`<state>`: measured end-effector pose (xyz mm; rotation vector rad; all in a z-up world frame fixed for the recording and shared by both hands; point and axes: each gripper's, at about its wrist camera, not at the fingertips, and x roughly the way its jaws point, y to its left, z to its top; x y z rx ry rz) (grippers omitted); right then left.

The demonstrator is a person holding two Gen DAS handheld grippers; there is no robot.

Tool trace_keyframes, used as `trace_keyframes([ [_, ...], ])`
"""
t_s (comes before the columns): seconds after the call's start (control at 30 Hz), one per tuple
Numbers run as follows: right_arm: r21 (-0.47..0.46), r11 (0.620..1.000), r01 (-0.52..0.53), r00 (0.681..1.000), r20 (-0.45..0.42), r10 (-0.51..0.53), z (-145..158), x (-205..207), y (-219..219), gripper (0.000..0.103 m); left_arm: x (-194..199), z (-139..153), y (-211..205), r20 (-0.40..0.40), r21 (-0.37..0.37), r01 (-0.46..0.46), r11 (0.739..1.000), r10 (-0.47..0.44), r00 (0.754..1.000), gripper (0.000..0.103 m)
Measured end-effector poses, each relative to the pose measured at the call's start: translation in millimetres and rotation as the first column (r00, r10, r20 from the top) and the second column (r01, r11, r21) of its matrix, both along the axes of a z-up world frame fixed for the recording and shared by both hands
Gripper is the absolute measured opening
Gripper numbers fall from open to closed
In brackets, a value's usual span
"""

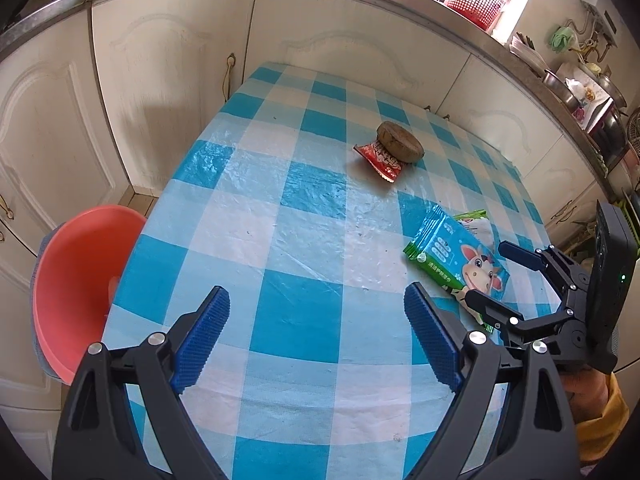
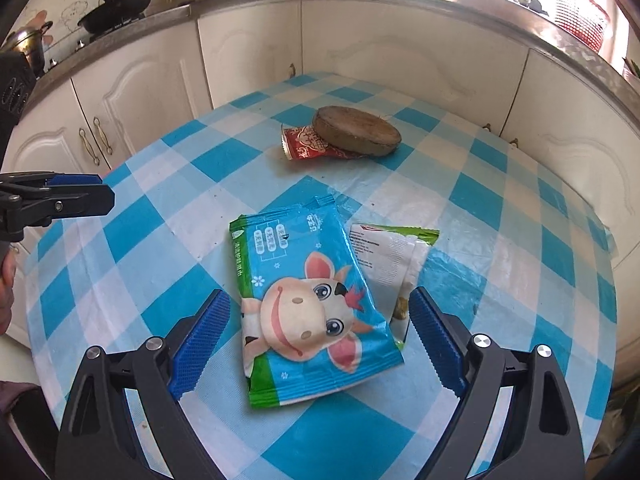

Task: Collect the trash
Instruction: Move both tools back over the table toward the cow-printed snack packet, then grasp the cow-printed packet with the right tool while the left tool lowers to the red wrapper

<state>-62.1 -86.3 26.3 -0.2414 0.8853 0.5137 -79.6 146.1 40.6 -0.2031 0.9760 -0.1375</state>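
Observation:
A blue wipes packet with a cartoon cow (image 2: 312,300) (image 1: 460,256) lies flat on the checked tablecloth (image 2: 500,240). It overlaps a white-and-green wrapper (image 2: 396,256) (image 1: 478,220). My right gripper (image 2: 319,295) (image 1: 487,271) hovers over the packet, open, its blue pads either side and not touching it. Farther back a red wrapper (image 2: 308,144) (image 1: 380,158) is pinned under a brown round disc (image 2: 356,132) (image 1: 400,140). My left gripper (image 1: 316,292) (image 2: 106,192) is open over bare cloth with nothing between its fingers.
A pink bowl (image 1: 80,280) sits past the table's left edge. White cabinets (image 1: 168,80) and a steel counter run close behind the table. On the counter are a red basket (image 1: 478,0) and a wok (image 2: 116,8). A yellow sleeve (image 1: 600,412) shows behind the right gripper.

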Motion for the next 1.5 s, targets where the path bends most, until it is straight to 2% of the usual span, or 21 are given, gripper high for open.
trace_keyframes([
  [0.1,-0.024,0.999,-0.028,1.0,-0.009,0.027,-3.6,4.1,6.6,0.09,2.2,-3.7,0.8,-0.008,-0.001,-0.007,1.0,0.007,1.0,0.09],
  [0.23,-0.104,0.994,-0.037,0.999,0.011,0.038,-9.8,7.3,14.7,0.092,5.8,-8.2,1.4,-0.02,-0.005,-0.013,1.0,0.013,1.0,0.09],
  [0.5,-0.051,0.998,-0.042,0.999,-0.03,0.04,-13.9,15.7,4.8,0.091,13.7,-10.9,-5.3,-0.02,-0.011,0.005,1.0,-0.006,1.0,0.09],
  [0.8,0.017,1.0,-0.004,0.999,-0.038,0.005,-10.5,6.5,-13.3,0.058,30.4,-16.9,-22.8,-0.017,-0.023,0.058,0.998,-0.058,0.998,0.09],
  [1.03,0.116,0.991,0.073,0.996,-0.063,-0.066,-6.1,5.3,-35.5,0.054,47.8,-12.1,-46.6,0.015,-0.007,0.133,0.991,-0.133,0.991,0.09],
  [1.13,0.225,0.965,0.134,0.989,-0.094,-0.115,-2.9,6.3,-57.0,0.053,61.8,-11.0,-58.2,0.025,0.01,0.167,0.986,-0.168,0.986,0.09],
  [1.3,0.408,0.882,0.236,0.969,-0.161,-0.185,-1.0,8.5,-97.7,0.053,91.9,-10.4,-73.6,0.046,0.062,0.204,0.977,-0.207,0.977,0.09],
  [1.5,0.483,0.82,0.305,0.951,-0.206,-0.232,-3.9,12.9,-123.5,0.053,133.4,-19.1,-85.6,0.041,0.097,0.276,0.956,-0.281,0.959,0.09],
])
